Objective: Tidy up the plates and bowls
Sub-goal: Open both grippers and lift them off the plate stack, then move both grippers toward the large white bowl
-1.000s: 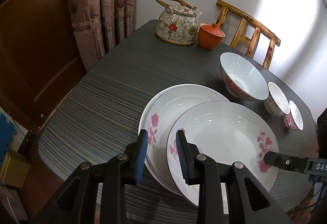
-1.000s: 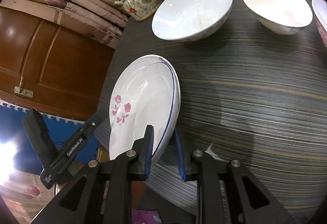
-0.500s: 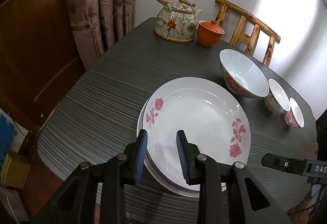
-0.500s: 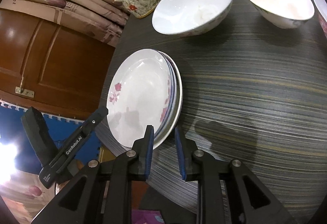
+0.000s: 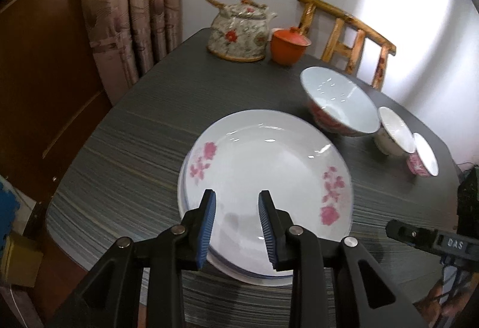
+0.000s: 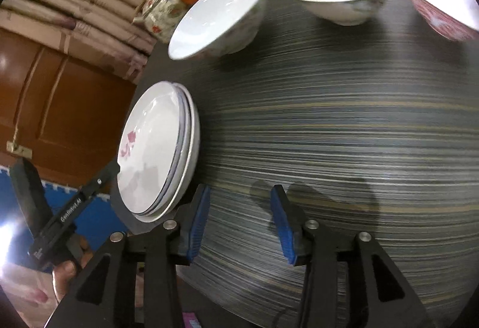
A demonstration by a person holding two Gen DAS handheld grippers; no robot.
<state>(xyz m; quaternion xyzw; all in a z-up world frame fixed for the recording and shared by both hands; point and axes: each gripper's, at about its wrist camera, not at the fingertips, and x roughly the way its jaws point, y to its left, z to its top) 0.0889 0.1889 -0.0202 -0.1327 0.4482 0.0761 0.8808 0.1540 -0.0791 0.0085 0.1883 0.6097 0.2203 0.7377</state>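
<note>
White capital letters reading "DAS" run along the black bar of the right gripper (image 5: pixel 431 241), seen at the lower right edge of the left wrist view; any further letters are cut off by the frame. In the right wrist view, white lettering on the slanted black bar of the left gripper (image 6: pixel 71 208) appears to read "GenRobot.AI", though blur makes the letters hard to confirm. The rose-patterned plates (image 5: pixel 266 178), the bowls (image 5: pixel 341 103) and the teapot (image 5: pixel 239 28) carry flower designs only, with no legible words or numbers.
</note>
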